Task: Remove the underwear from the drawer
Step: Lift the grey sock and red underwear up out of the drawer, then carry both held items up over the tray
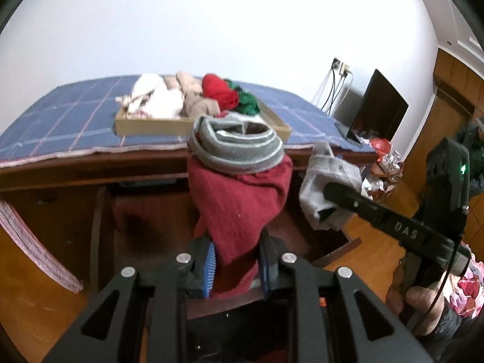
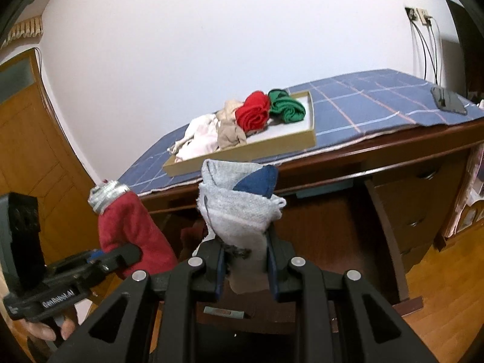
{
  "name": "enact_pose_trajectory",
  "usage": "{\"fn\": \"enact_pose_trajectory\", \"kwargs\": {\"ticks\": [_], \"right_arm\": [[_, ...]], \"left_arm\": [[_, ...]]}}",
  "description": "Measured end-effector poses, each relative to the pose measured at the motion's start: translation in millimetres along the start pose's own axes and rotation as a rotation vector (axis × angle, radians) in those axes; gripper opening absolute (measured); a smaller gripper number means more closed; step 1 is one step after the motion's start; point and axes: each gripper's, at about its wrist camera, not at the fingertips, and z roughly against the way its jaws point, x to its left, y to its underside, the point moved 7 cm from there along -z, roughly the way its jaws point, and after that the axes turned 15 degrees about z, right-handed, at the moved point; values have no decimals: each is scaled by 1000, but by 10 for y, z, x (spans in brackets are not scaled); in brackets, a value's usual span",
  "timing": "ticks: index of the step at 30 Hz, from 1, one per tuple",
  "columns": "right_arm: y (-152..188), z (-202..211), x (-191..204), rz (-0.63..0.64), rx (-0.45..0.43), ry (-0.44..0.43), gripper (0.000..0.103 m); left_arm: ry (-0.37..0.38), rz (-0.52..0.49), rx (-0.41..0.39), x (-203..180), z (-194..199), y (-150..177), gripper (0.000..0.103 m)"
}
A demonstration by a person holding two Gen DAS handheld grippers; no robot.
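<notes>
So both grippers are already loaded: the left gripper [image 1: 237,261] is clamped on the red underwear [image 1: 239,199], the right gripper [image 2: 246,264] on the grey underwear [image 2: 239,211]. Both pieces stick up lengthwise just below the tray [image 2: 242,148], which sits dead ahead and higher, roughly equally near either hand.

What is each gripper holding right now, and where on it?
Left gripper clamps the dark red underwear at its lower end, grey waistband up. Right gripper clamps the grey garment with a blue patch at its bottom edge.
</notes>
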Motion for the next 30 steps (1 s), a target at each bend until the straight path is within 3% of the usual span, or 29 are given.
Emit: {"fn": "enact_pose_trajectory", "kwargs": {"ticks": [17, 30], "right_arm": [[-485, 242, 60, 41, -124, 16, 25], [-698, 190, 8, 47, -151, 37, 25]], "left_arm": [[23, -88, -115, -493, 231, -440, 21], [17, -128, -138, -759, 127, -645, 21]]}}
